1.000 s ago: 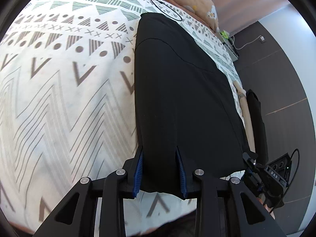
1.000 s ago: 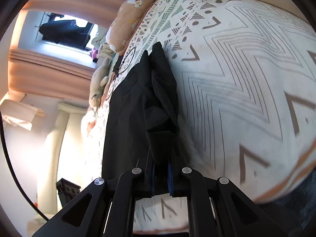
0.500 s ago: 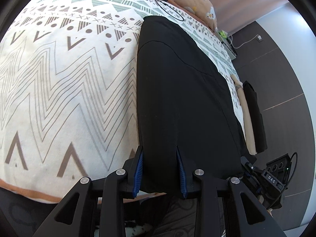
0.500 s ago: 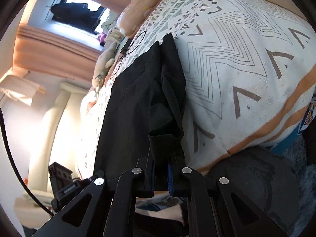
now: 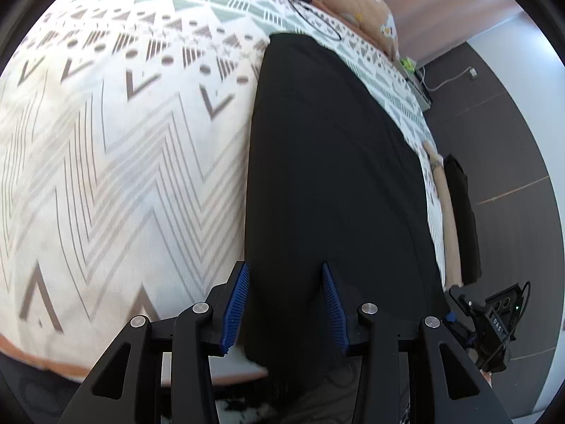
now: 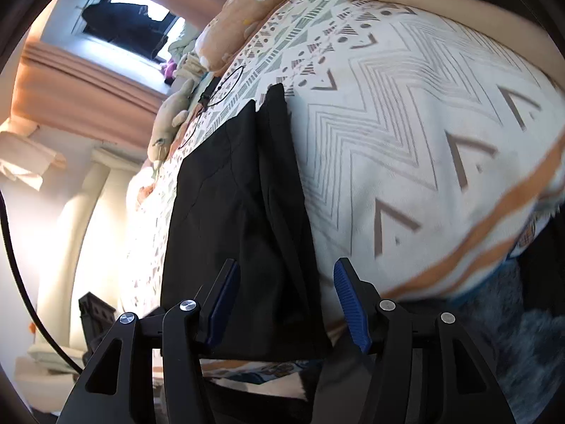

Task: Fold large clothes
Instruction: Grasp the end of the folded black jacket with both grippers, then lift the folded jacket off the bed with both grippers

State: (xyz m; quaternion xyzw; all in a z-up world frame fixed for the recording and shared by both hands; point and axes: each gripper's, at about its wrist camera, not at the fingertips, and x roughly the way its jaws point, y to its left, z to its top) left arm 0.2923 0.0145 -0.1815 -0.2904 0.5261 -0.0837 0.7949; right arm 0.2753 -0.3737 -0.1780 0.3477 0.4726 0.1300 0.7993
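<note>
Bed w/ zigzag-print cover, peach pillow far ahead, dark floor to the side. Both tools spread wide – left tool, right tool – black garment lies between the fingers, not pinched.

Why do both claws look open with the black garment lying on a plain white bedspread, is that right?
Not quite. The bedspread isn't plain white: it has grey zigzag and triangle patterns with an orange border, clear in the left wrist view. The rest holds: the left claw and right claw are both open, with the black garment lying on the bed.
</note>
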